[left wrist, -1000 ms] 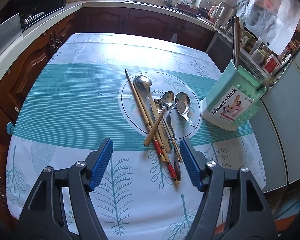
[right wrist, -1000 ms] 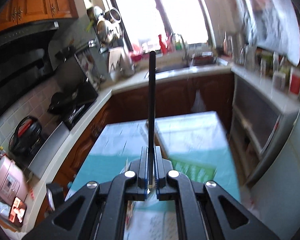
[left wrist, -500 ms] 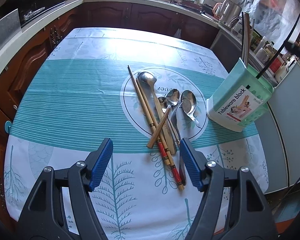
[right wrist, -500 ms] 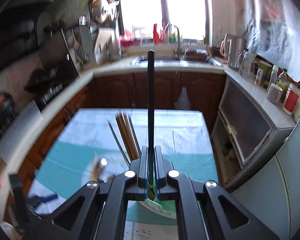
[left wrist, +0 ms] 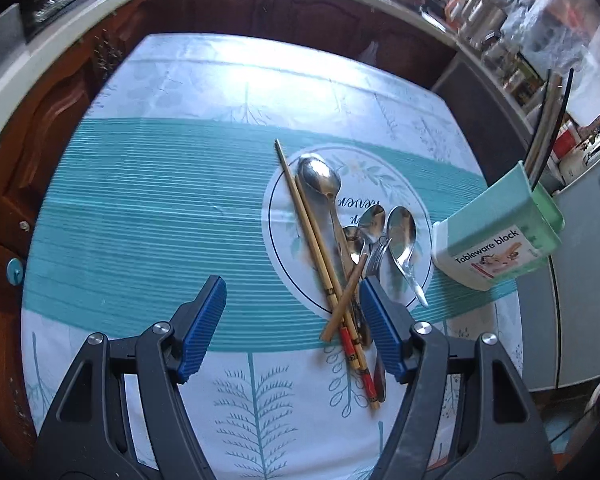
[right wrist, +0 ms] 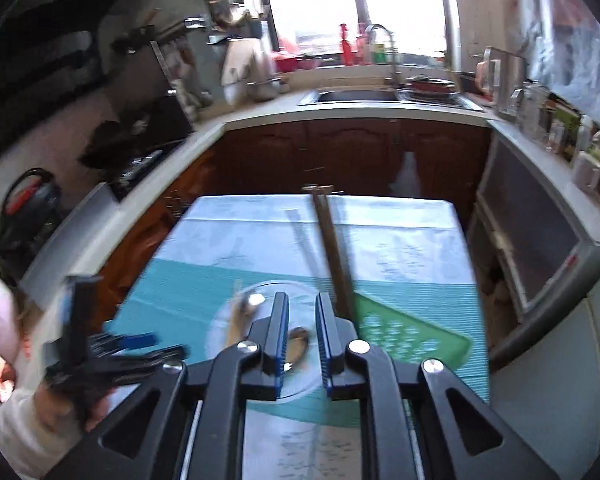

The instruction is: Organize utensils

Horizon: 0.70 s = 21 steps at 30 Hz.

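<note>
A pile of utensils lies on the tablecloth's round print: wooden chopsticks (left wrist: 320,256), a big spoon (left wrist: 320,180), smaller spoons (left wrist: 402,232) and a fork (left wrist: 376,258). My left gripper (left wrist: 292,324) hovers open just in front of the pile, its right pad beside the chopstick ends. The green tableware holder (left wrist: 504,236) stands at the right with metal chopsticks (left wrist: 544,128) and a black chopstick (left wrist: 560,120) upright in it. My right gripper (right wrist: 302,340) is open and holds nothing, above the holder (right wrist: 404,336), whose chopsticks (right wrist: 334,248) stick up.
The table (left wrist: 140,208) is ringed by brown cabinets (left wrist: 52,120) and a pale counter (right wrist: 380,112) with a sink. A grey cabinet (left wrist: 588,280) stands right of the table. A person's hand with the left gripper shows at the left edge (right wrist: 84,360) of the right wrist view.
My right gripper opened and let go of the black chopstick, which now stands in the holder. My left gripper moved closer to the pile of utensils.
</note>
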Available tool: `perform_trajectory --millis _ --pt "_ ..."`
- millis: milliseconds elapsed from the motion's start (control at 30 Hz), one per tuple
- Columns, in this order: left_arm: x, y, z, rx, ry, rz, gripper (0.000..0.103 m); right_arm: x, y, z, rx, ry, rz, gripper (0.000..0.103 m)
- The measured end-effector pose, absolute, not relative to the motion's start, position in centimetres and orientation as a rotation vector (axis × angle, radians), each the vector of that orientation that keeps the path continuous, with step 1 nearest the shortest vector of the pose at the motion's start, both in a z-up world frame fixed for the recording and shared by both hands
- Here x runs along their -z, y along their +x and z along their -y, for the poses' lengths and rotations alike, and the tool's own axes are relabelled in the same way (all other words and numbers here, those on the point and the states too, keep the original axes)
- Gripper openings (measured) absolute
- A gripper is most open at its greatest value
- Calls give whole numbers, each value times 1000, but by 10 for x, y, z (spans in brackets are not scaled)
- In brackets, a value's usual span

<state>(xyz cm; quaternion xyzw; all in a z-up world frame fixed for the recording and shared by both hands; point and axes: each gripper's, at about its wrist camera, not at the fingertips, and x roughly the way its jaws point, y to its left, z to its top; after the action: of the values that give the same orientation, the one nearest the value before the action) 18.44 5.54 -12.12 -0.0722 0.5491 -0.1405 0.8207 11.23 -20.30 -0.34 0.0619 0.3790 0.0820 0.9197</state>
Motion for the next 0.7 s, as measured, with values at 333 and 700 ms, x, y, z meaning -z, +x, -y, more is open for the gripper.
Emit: perform_trajectory --millis 333,700 --pt "157 234 -33 347 -206 -1365 35 64 131 171 -285 235 -949 14" --pt "177 260 -1 254 -78 -1453 26 94 135 167 -303 290 -1008 14"
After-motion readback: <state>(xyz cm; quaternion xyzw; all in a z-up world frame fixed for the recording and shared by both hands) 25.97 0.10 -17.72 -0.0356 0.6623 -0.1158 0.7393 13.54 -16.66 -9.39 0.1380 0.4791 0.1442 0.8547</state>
